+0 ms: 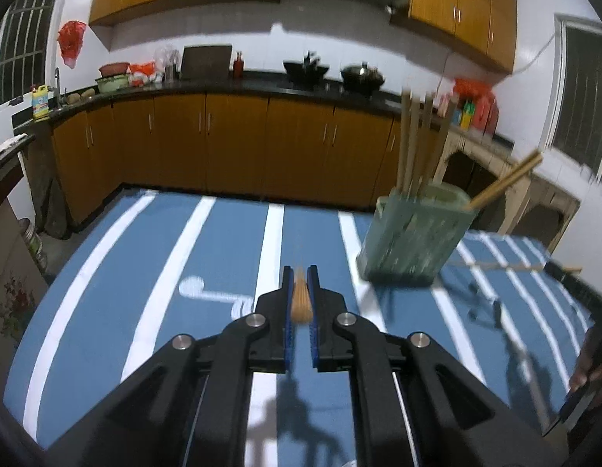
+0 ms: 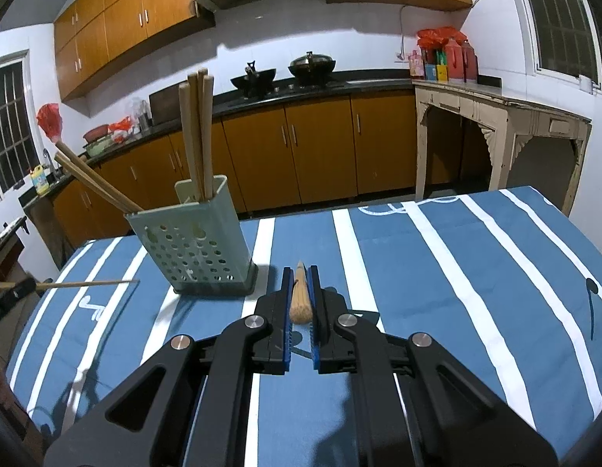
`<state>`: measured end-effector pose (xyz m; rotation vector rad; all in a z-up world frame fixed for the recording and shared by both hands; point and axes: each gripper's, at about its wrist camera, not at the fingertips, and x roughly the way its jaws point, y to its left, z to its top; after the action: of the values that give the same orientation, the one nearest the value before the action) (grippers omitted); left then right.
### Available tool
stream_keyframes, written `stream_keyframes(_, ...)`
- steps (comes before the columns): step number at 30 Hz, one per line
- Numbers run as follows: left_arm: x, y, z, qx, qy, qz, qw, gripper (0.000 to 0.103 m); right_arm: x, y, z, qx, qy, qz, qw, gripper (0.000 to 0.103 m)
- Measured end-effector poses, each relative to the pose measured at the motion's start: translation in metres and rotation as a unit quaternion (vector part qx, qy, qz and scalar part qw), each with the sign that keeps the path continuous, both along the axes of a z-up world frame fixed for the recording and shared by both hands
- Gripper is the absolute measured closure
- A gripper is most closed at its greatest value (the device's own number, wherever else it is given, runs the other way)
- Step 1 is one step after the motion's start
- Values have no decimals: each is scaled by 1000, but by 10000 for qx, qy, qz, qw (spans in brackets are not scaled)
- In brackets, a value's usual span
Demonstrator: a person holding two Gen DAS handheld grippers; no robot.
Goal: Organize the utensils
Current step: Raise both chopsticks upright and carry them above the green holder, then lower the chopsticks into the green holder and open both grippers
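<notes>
A pale green perforated utensil holder point(image 1: 413, 233) point(image 2: 194, 241) stands on the blue striped tablecloth with several wooden chopsticks point(image 2: 198, 132) upright or leaning in it. My left gripper point(image 1: 300, 272) is shut on a wooden chopstick point(image 1: 301, 299), seen end-on, left of the holder. My right gripper point(image 2: 300, 272) is shut on another wooden chopstick point(image 2: 300, 295), seen end-on, right of the holder. The left gripper's chopstick also shows in the right wrist view point(image 2: 87, 283), pointing at the holder's base from the left.
The table point(image 2: 437, 272) carries a blue cloth with white stripes. Behind it run orange kitchen cabinets point(image 2: 301, 148) with a black counter and woks. A white side table point(image 2: 495, 124) stands at the right. A hand point(image 1: 588, 369) holds the right gripper.
</notes>
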<state>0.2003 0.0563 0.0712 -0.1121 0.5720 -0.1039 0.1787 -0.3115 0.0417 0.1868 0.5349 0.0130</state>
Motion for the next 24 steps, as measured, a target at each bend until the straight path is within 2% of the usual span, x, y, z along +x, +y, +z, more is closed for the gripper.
stream_keyframes(5,-2,1,17,-178,-217,27,9996,95,-2,-1,5,51,-99,10,9999,95)
stream_keyframes(12,-3,-5,36,-203,-378,-88,9990,95,-4,-4,19,121,-328,32,9994,95)
stream_keyframes(24,-15,-29,95,-196,-683,-799,9943,95,-21,-4,90,331,-1107,398,9925,95)
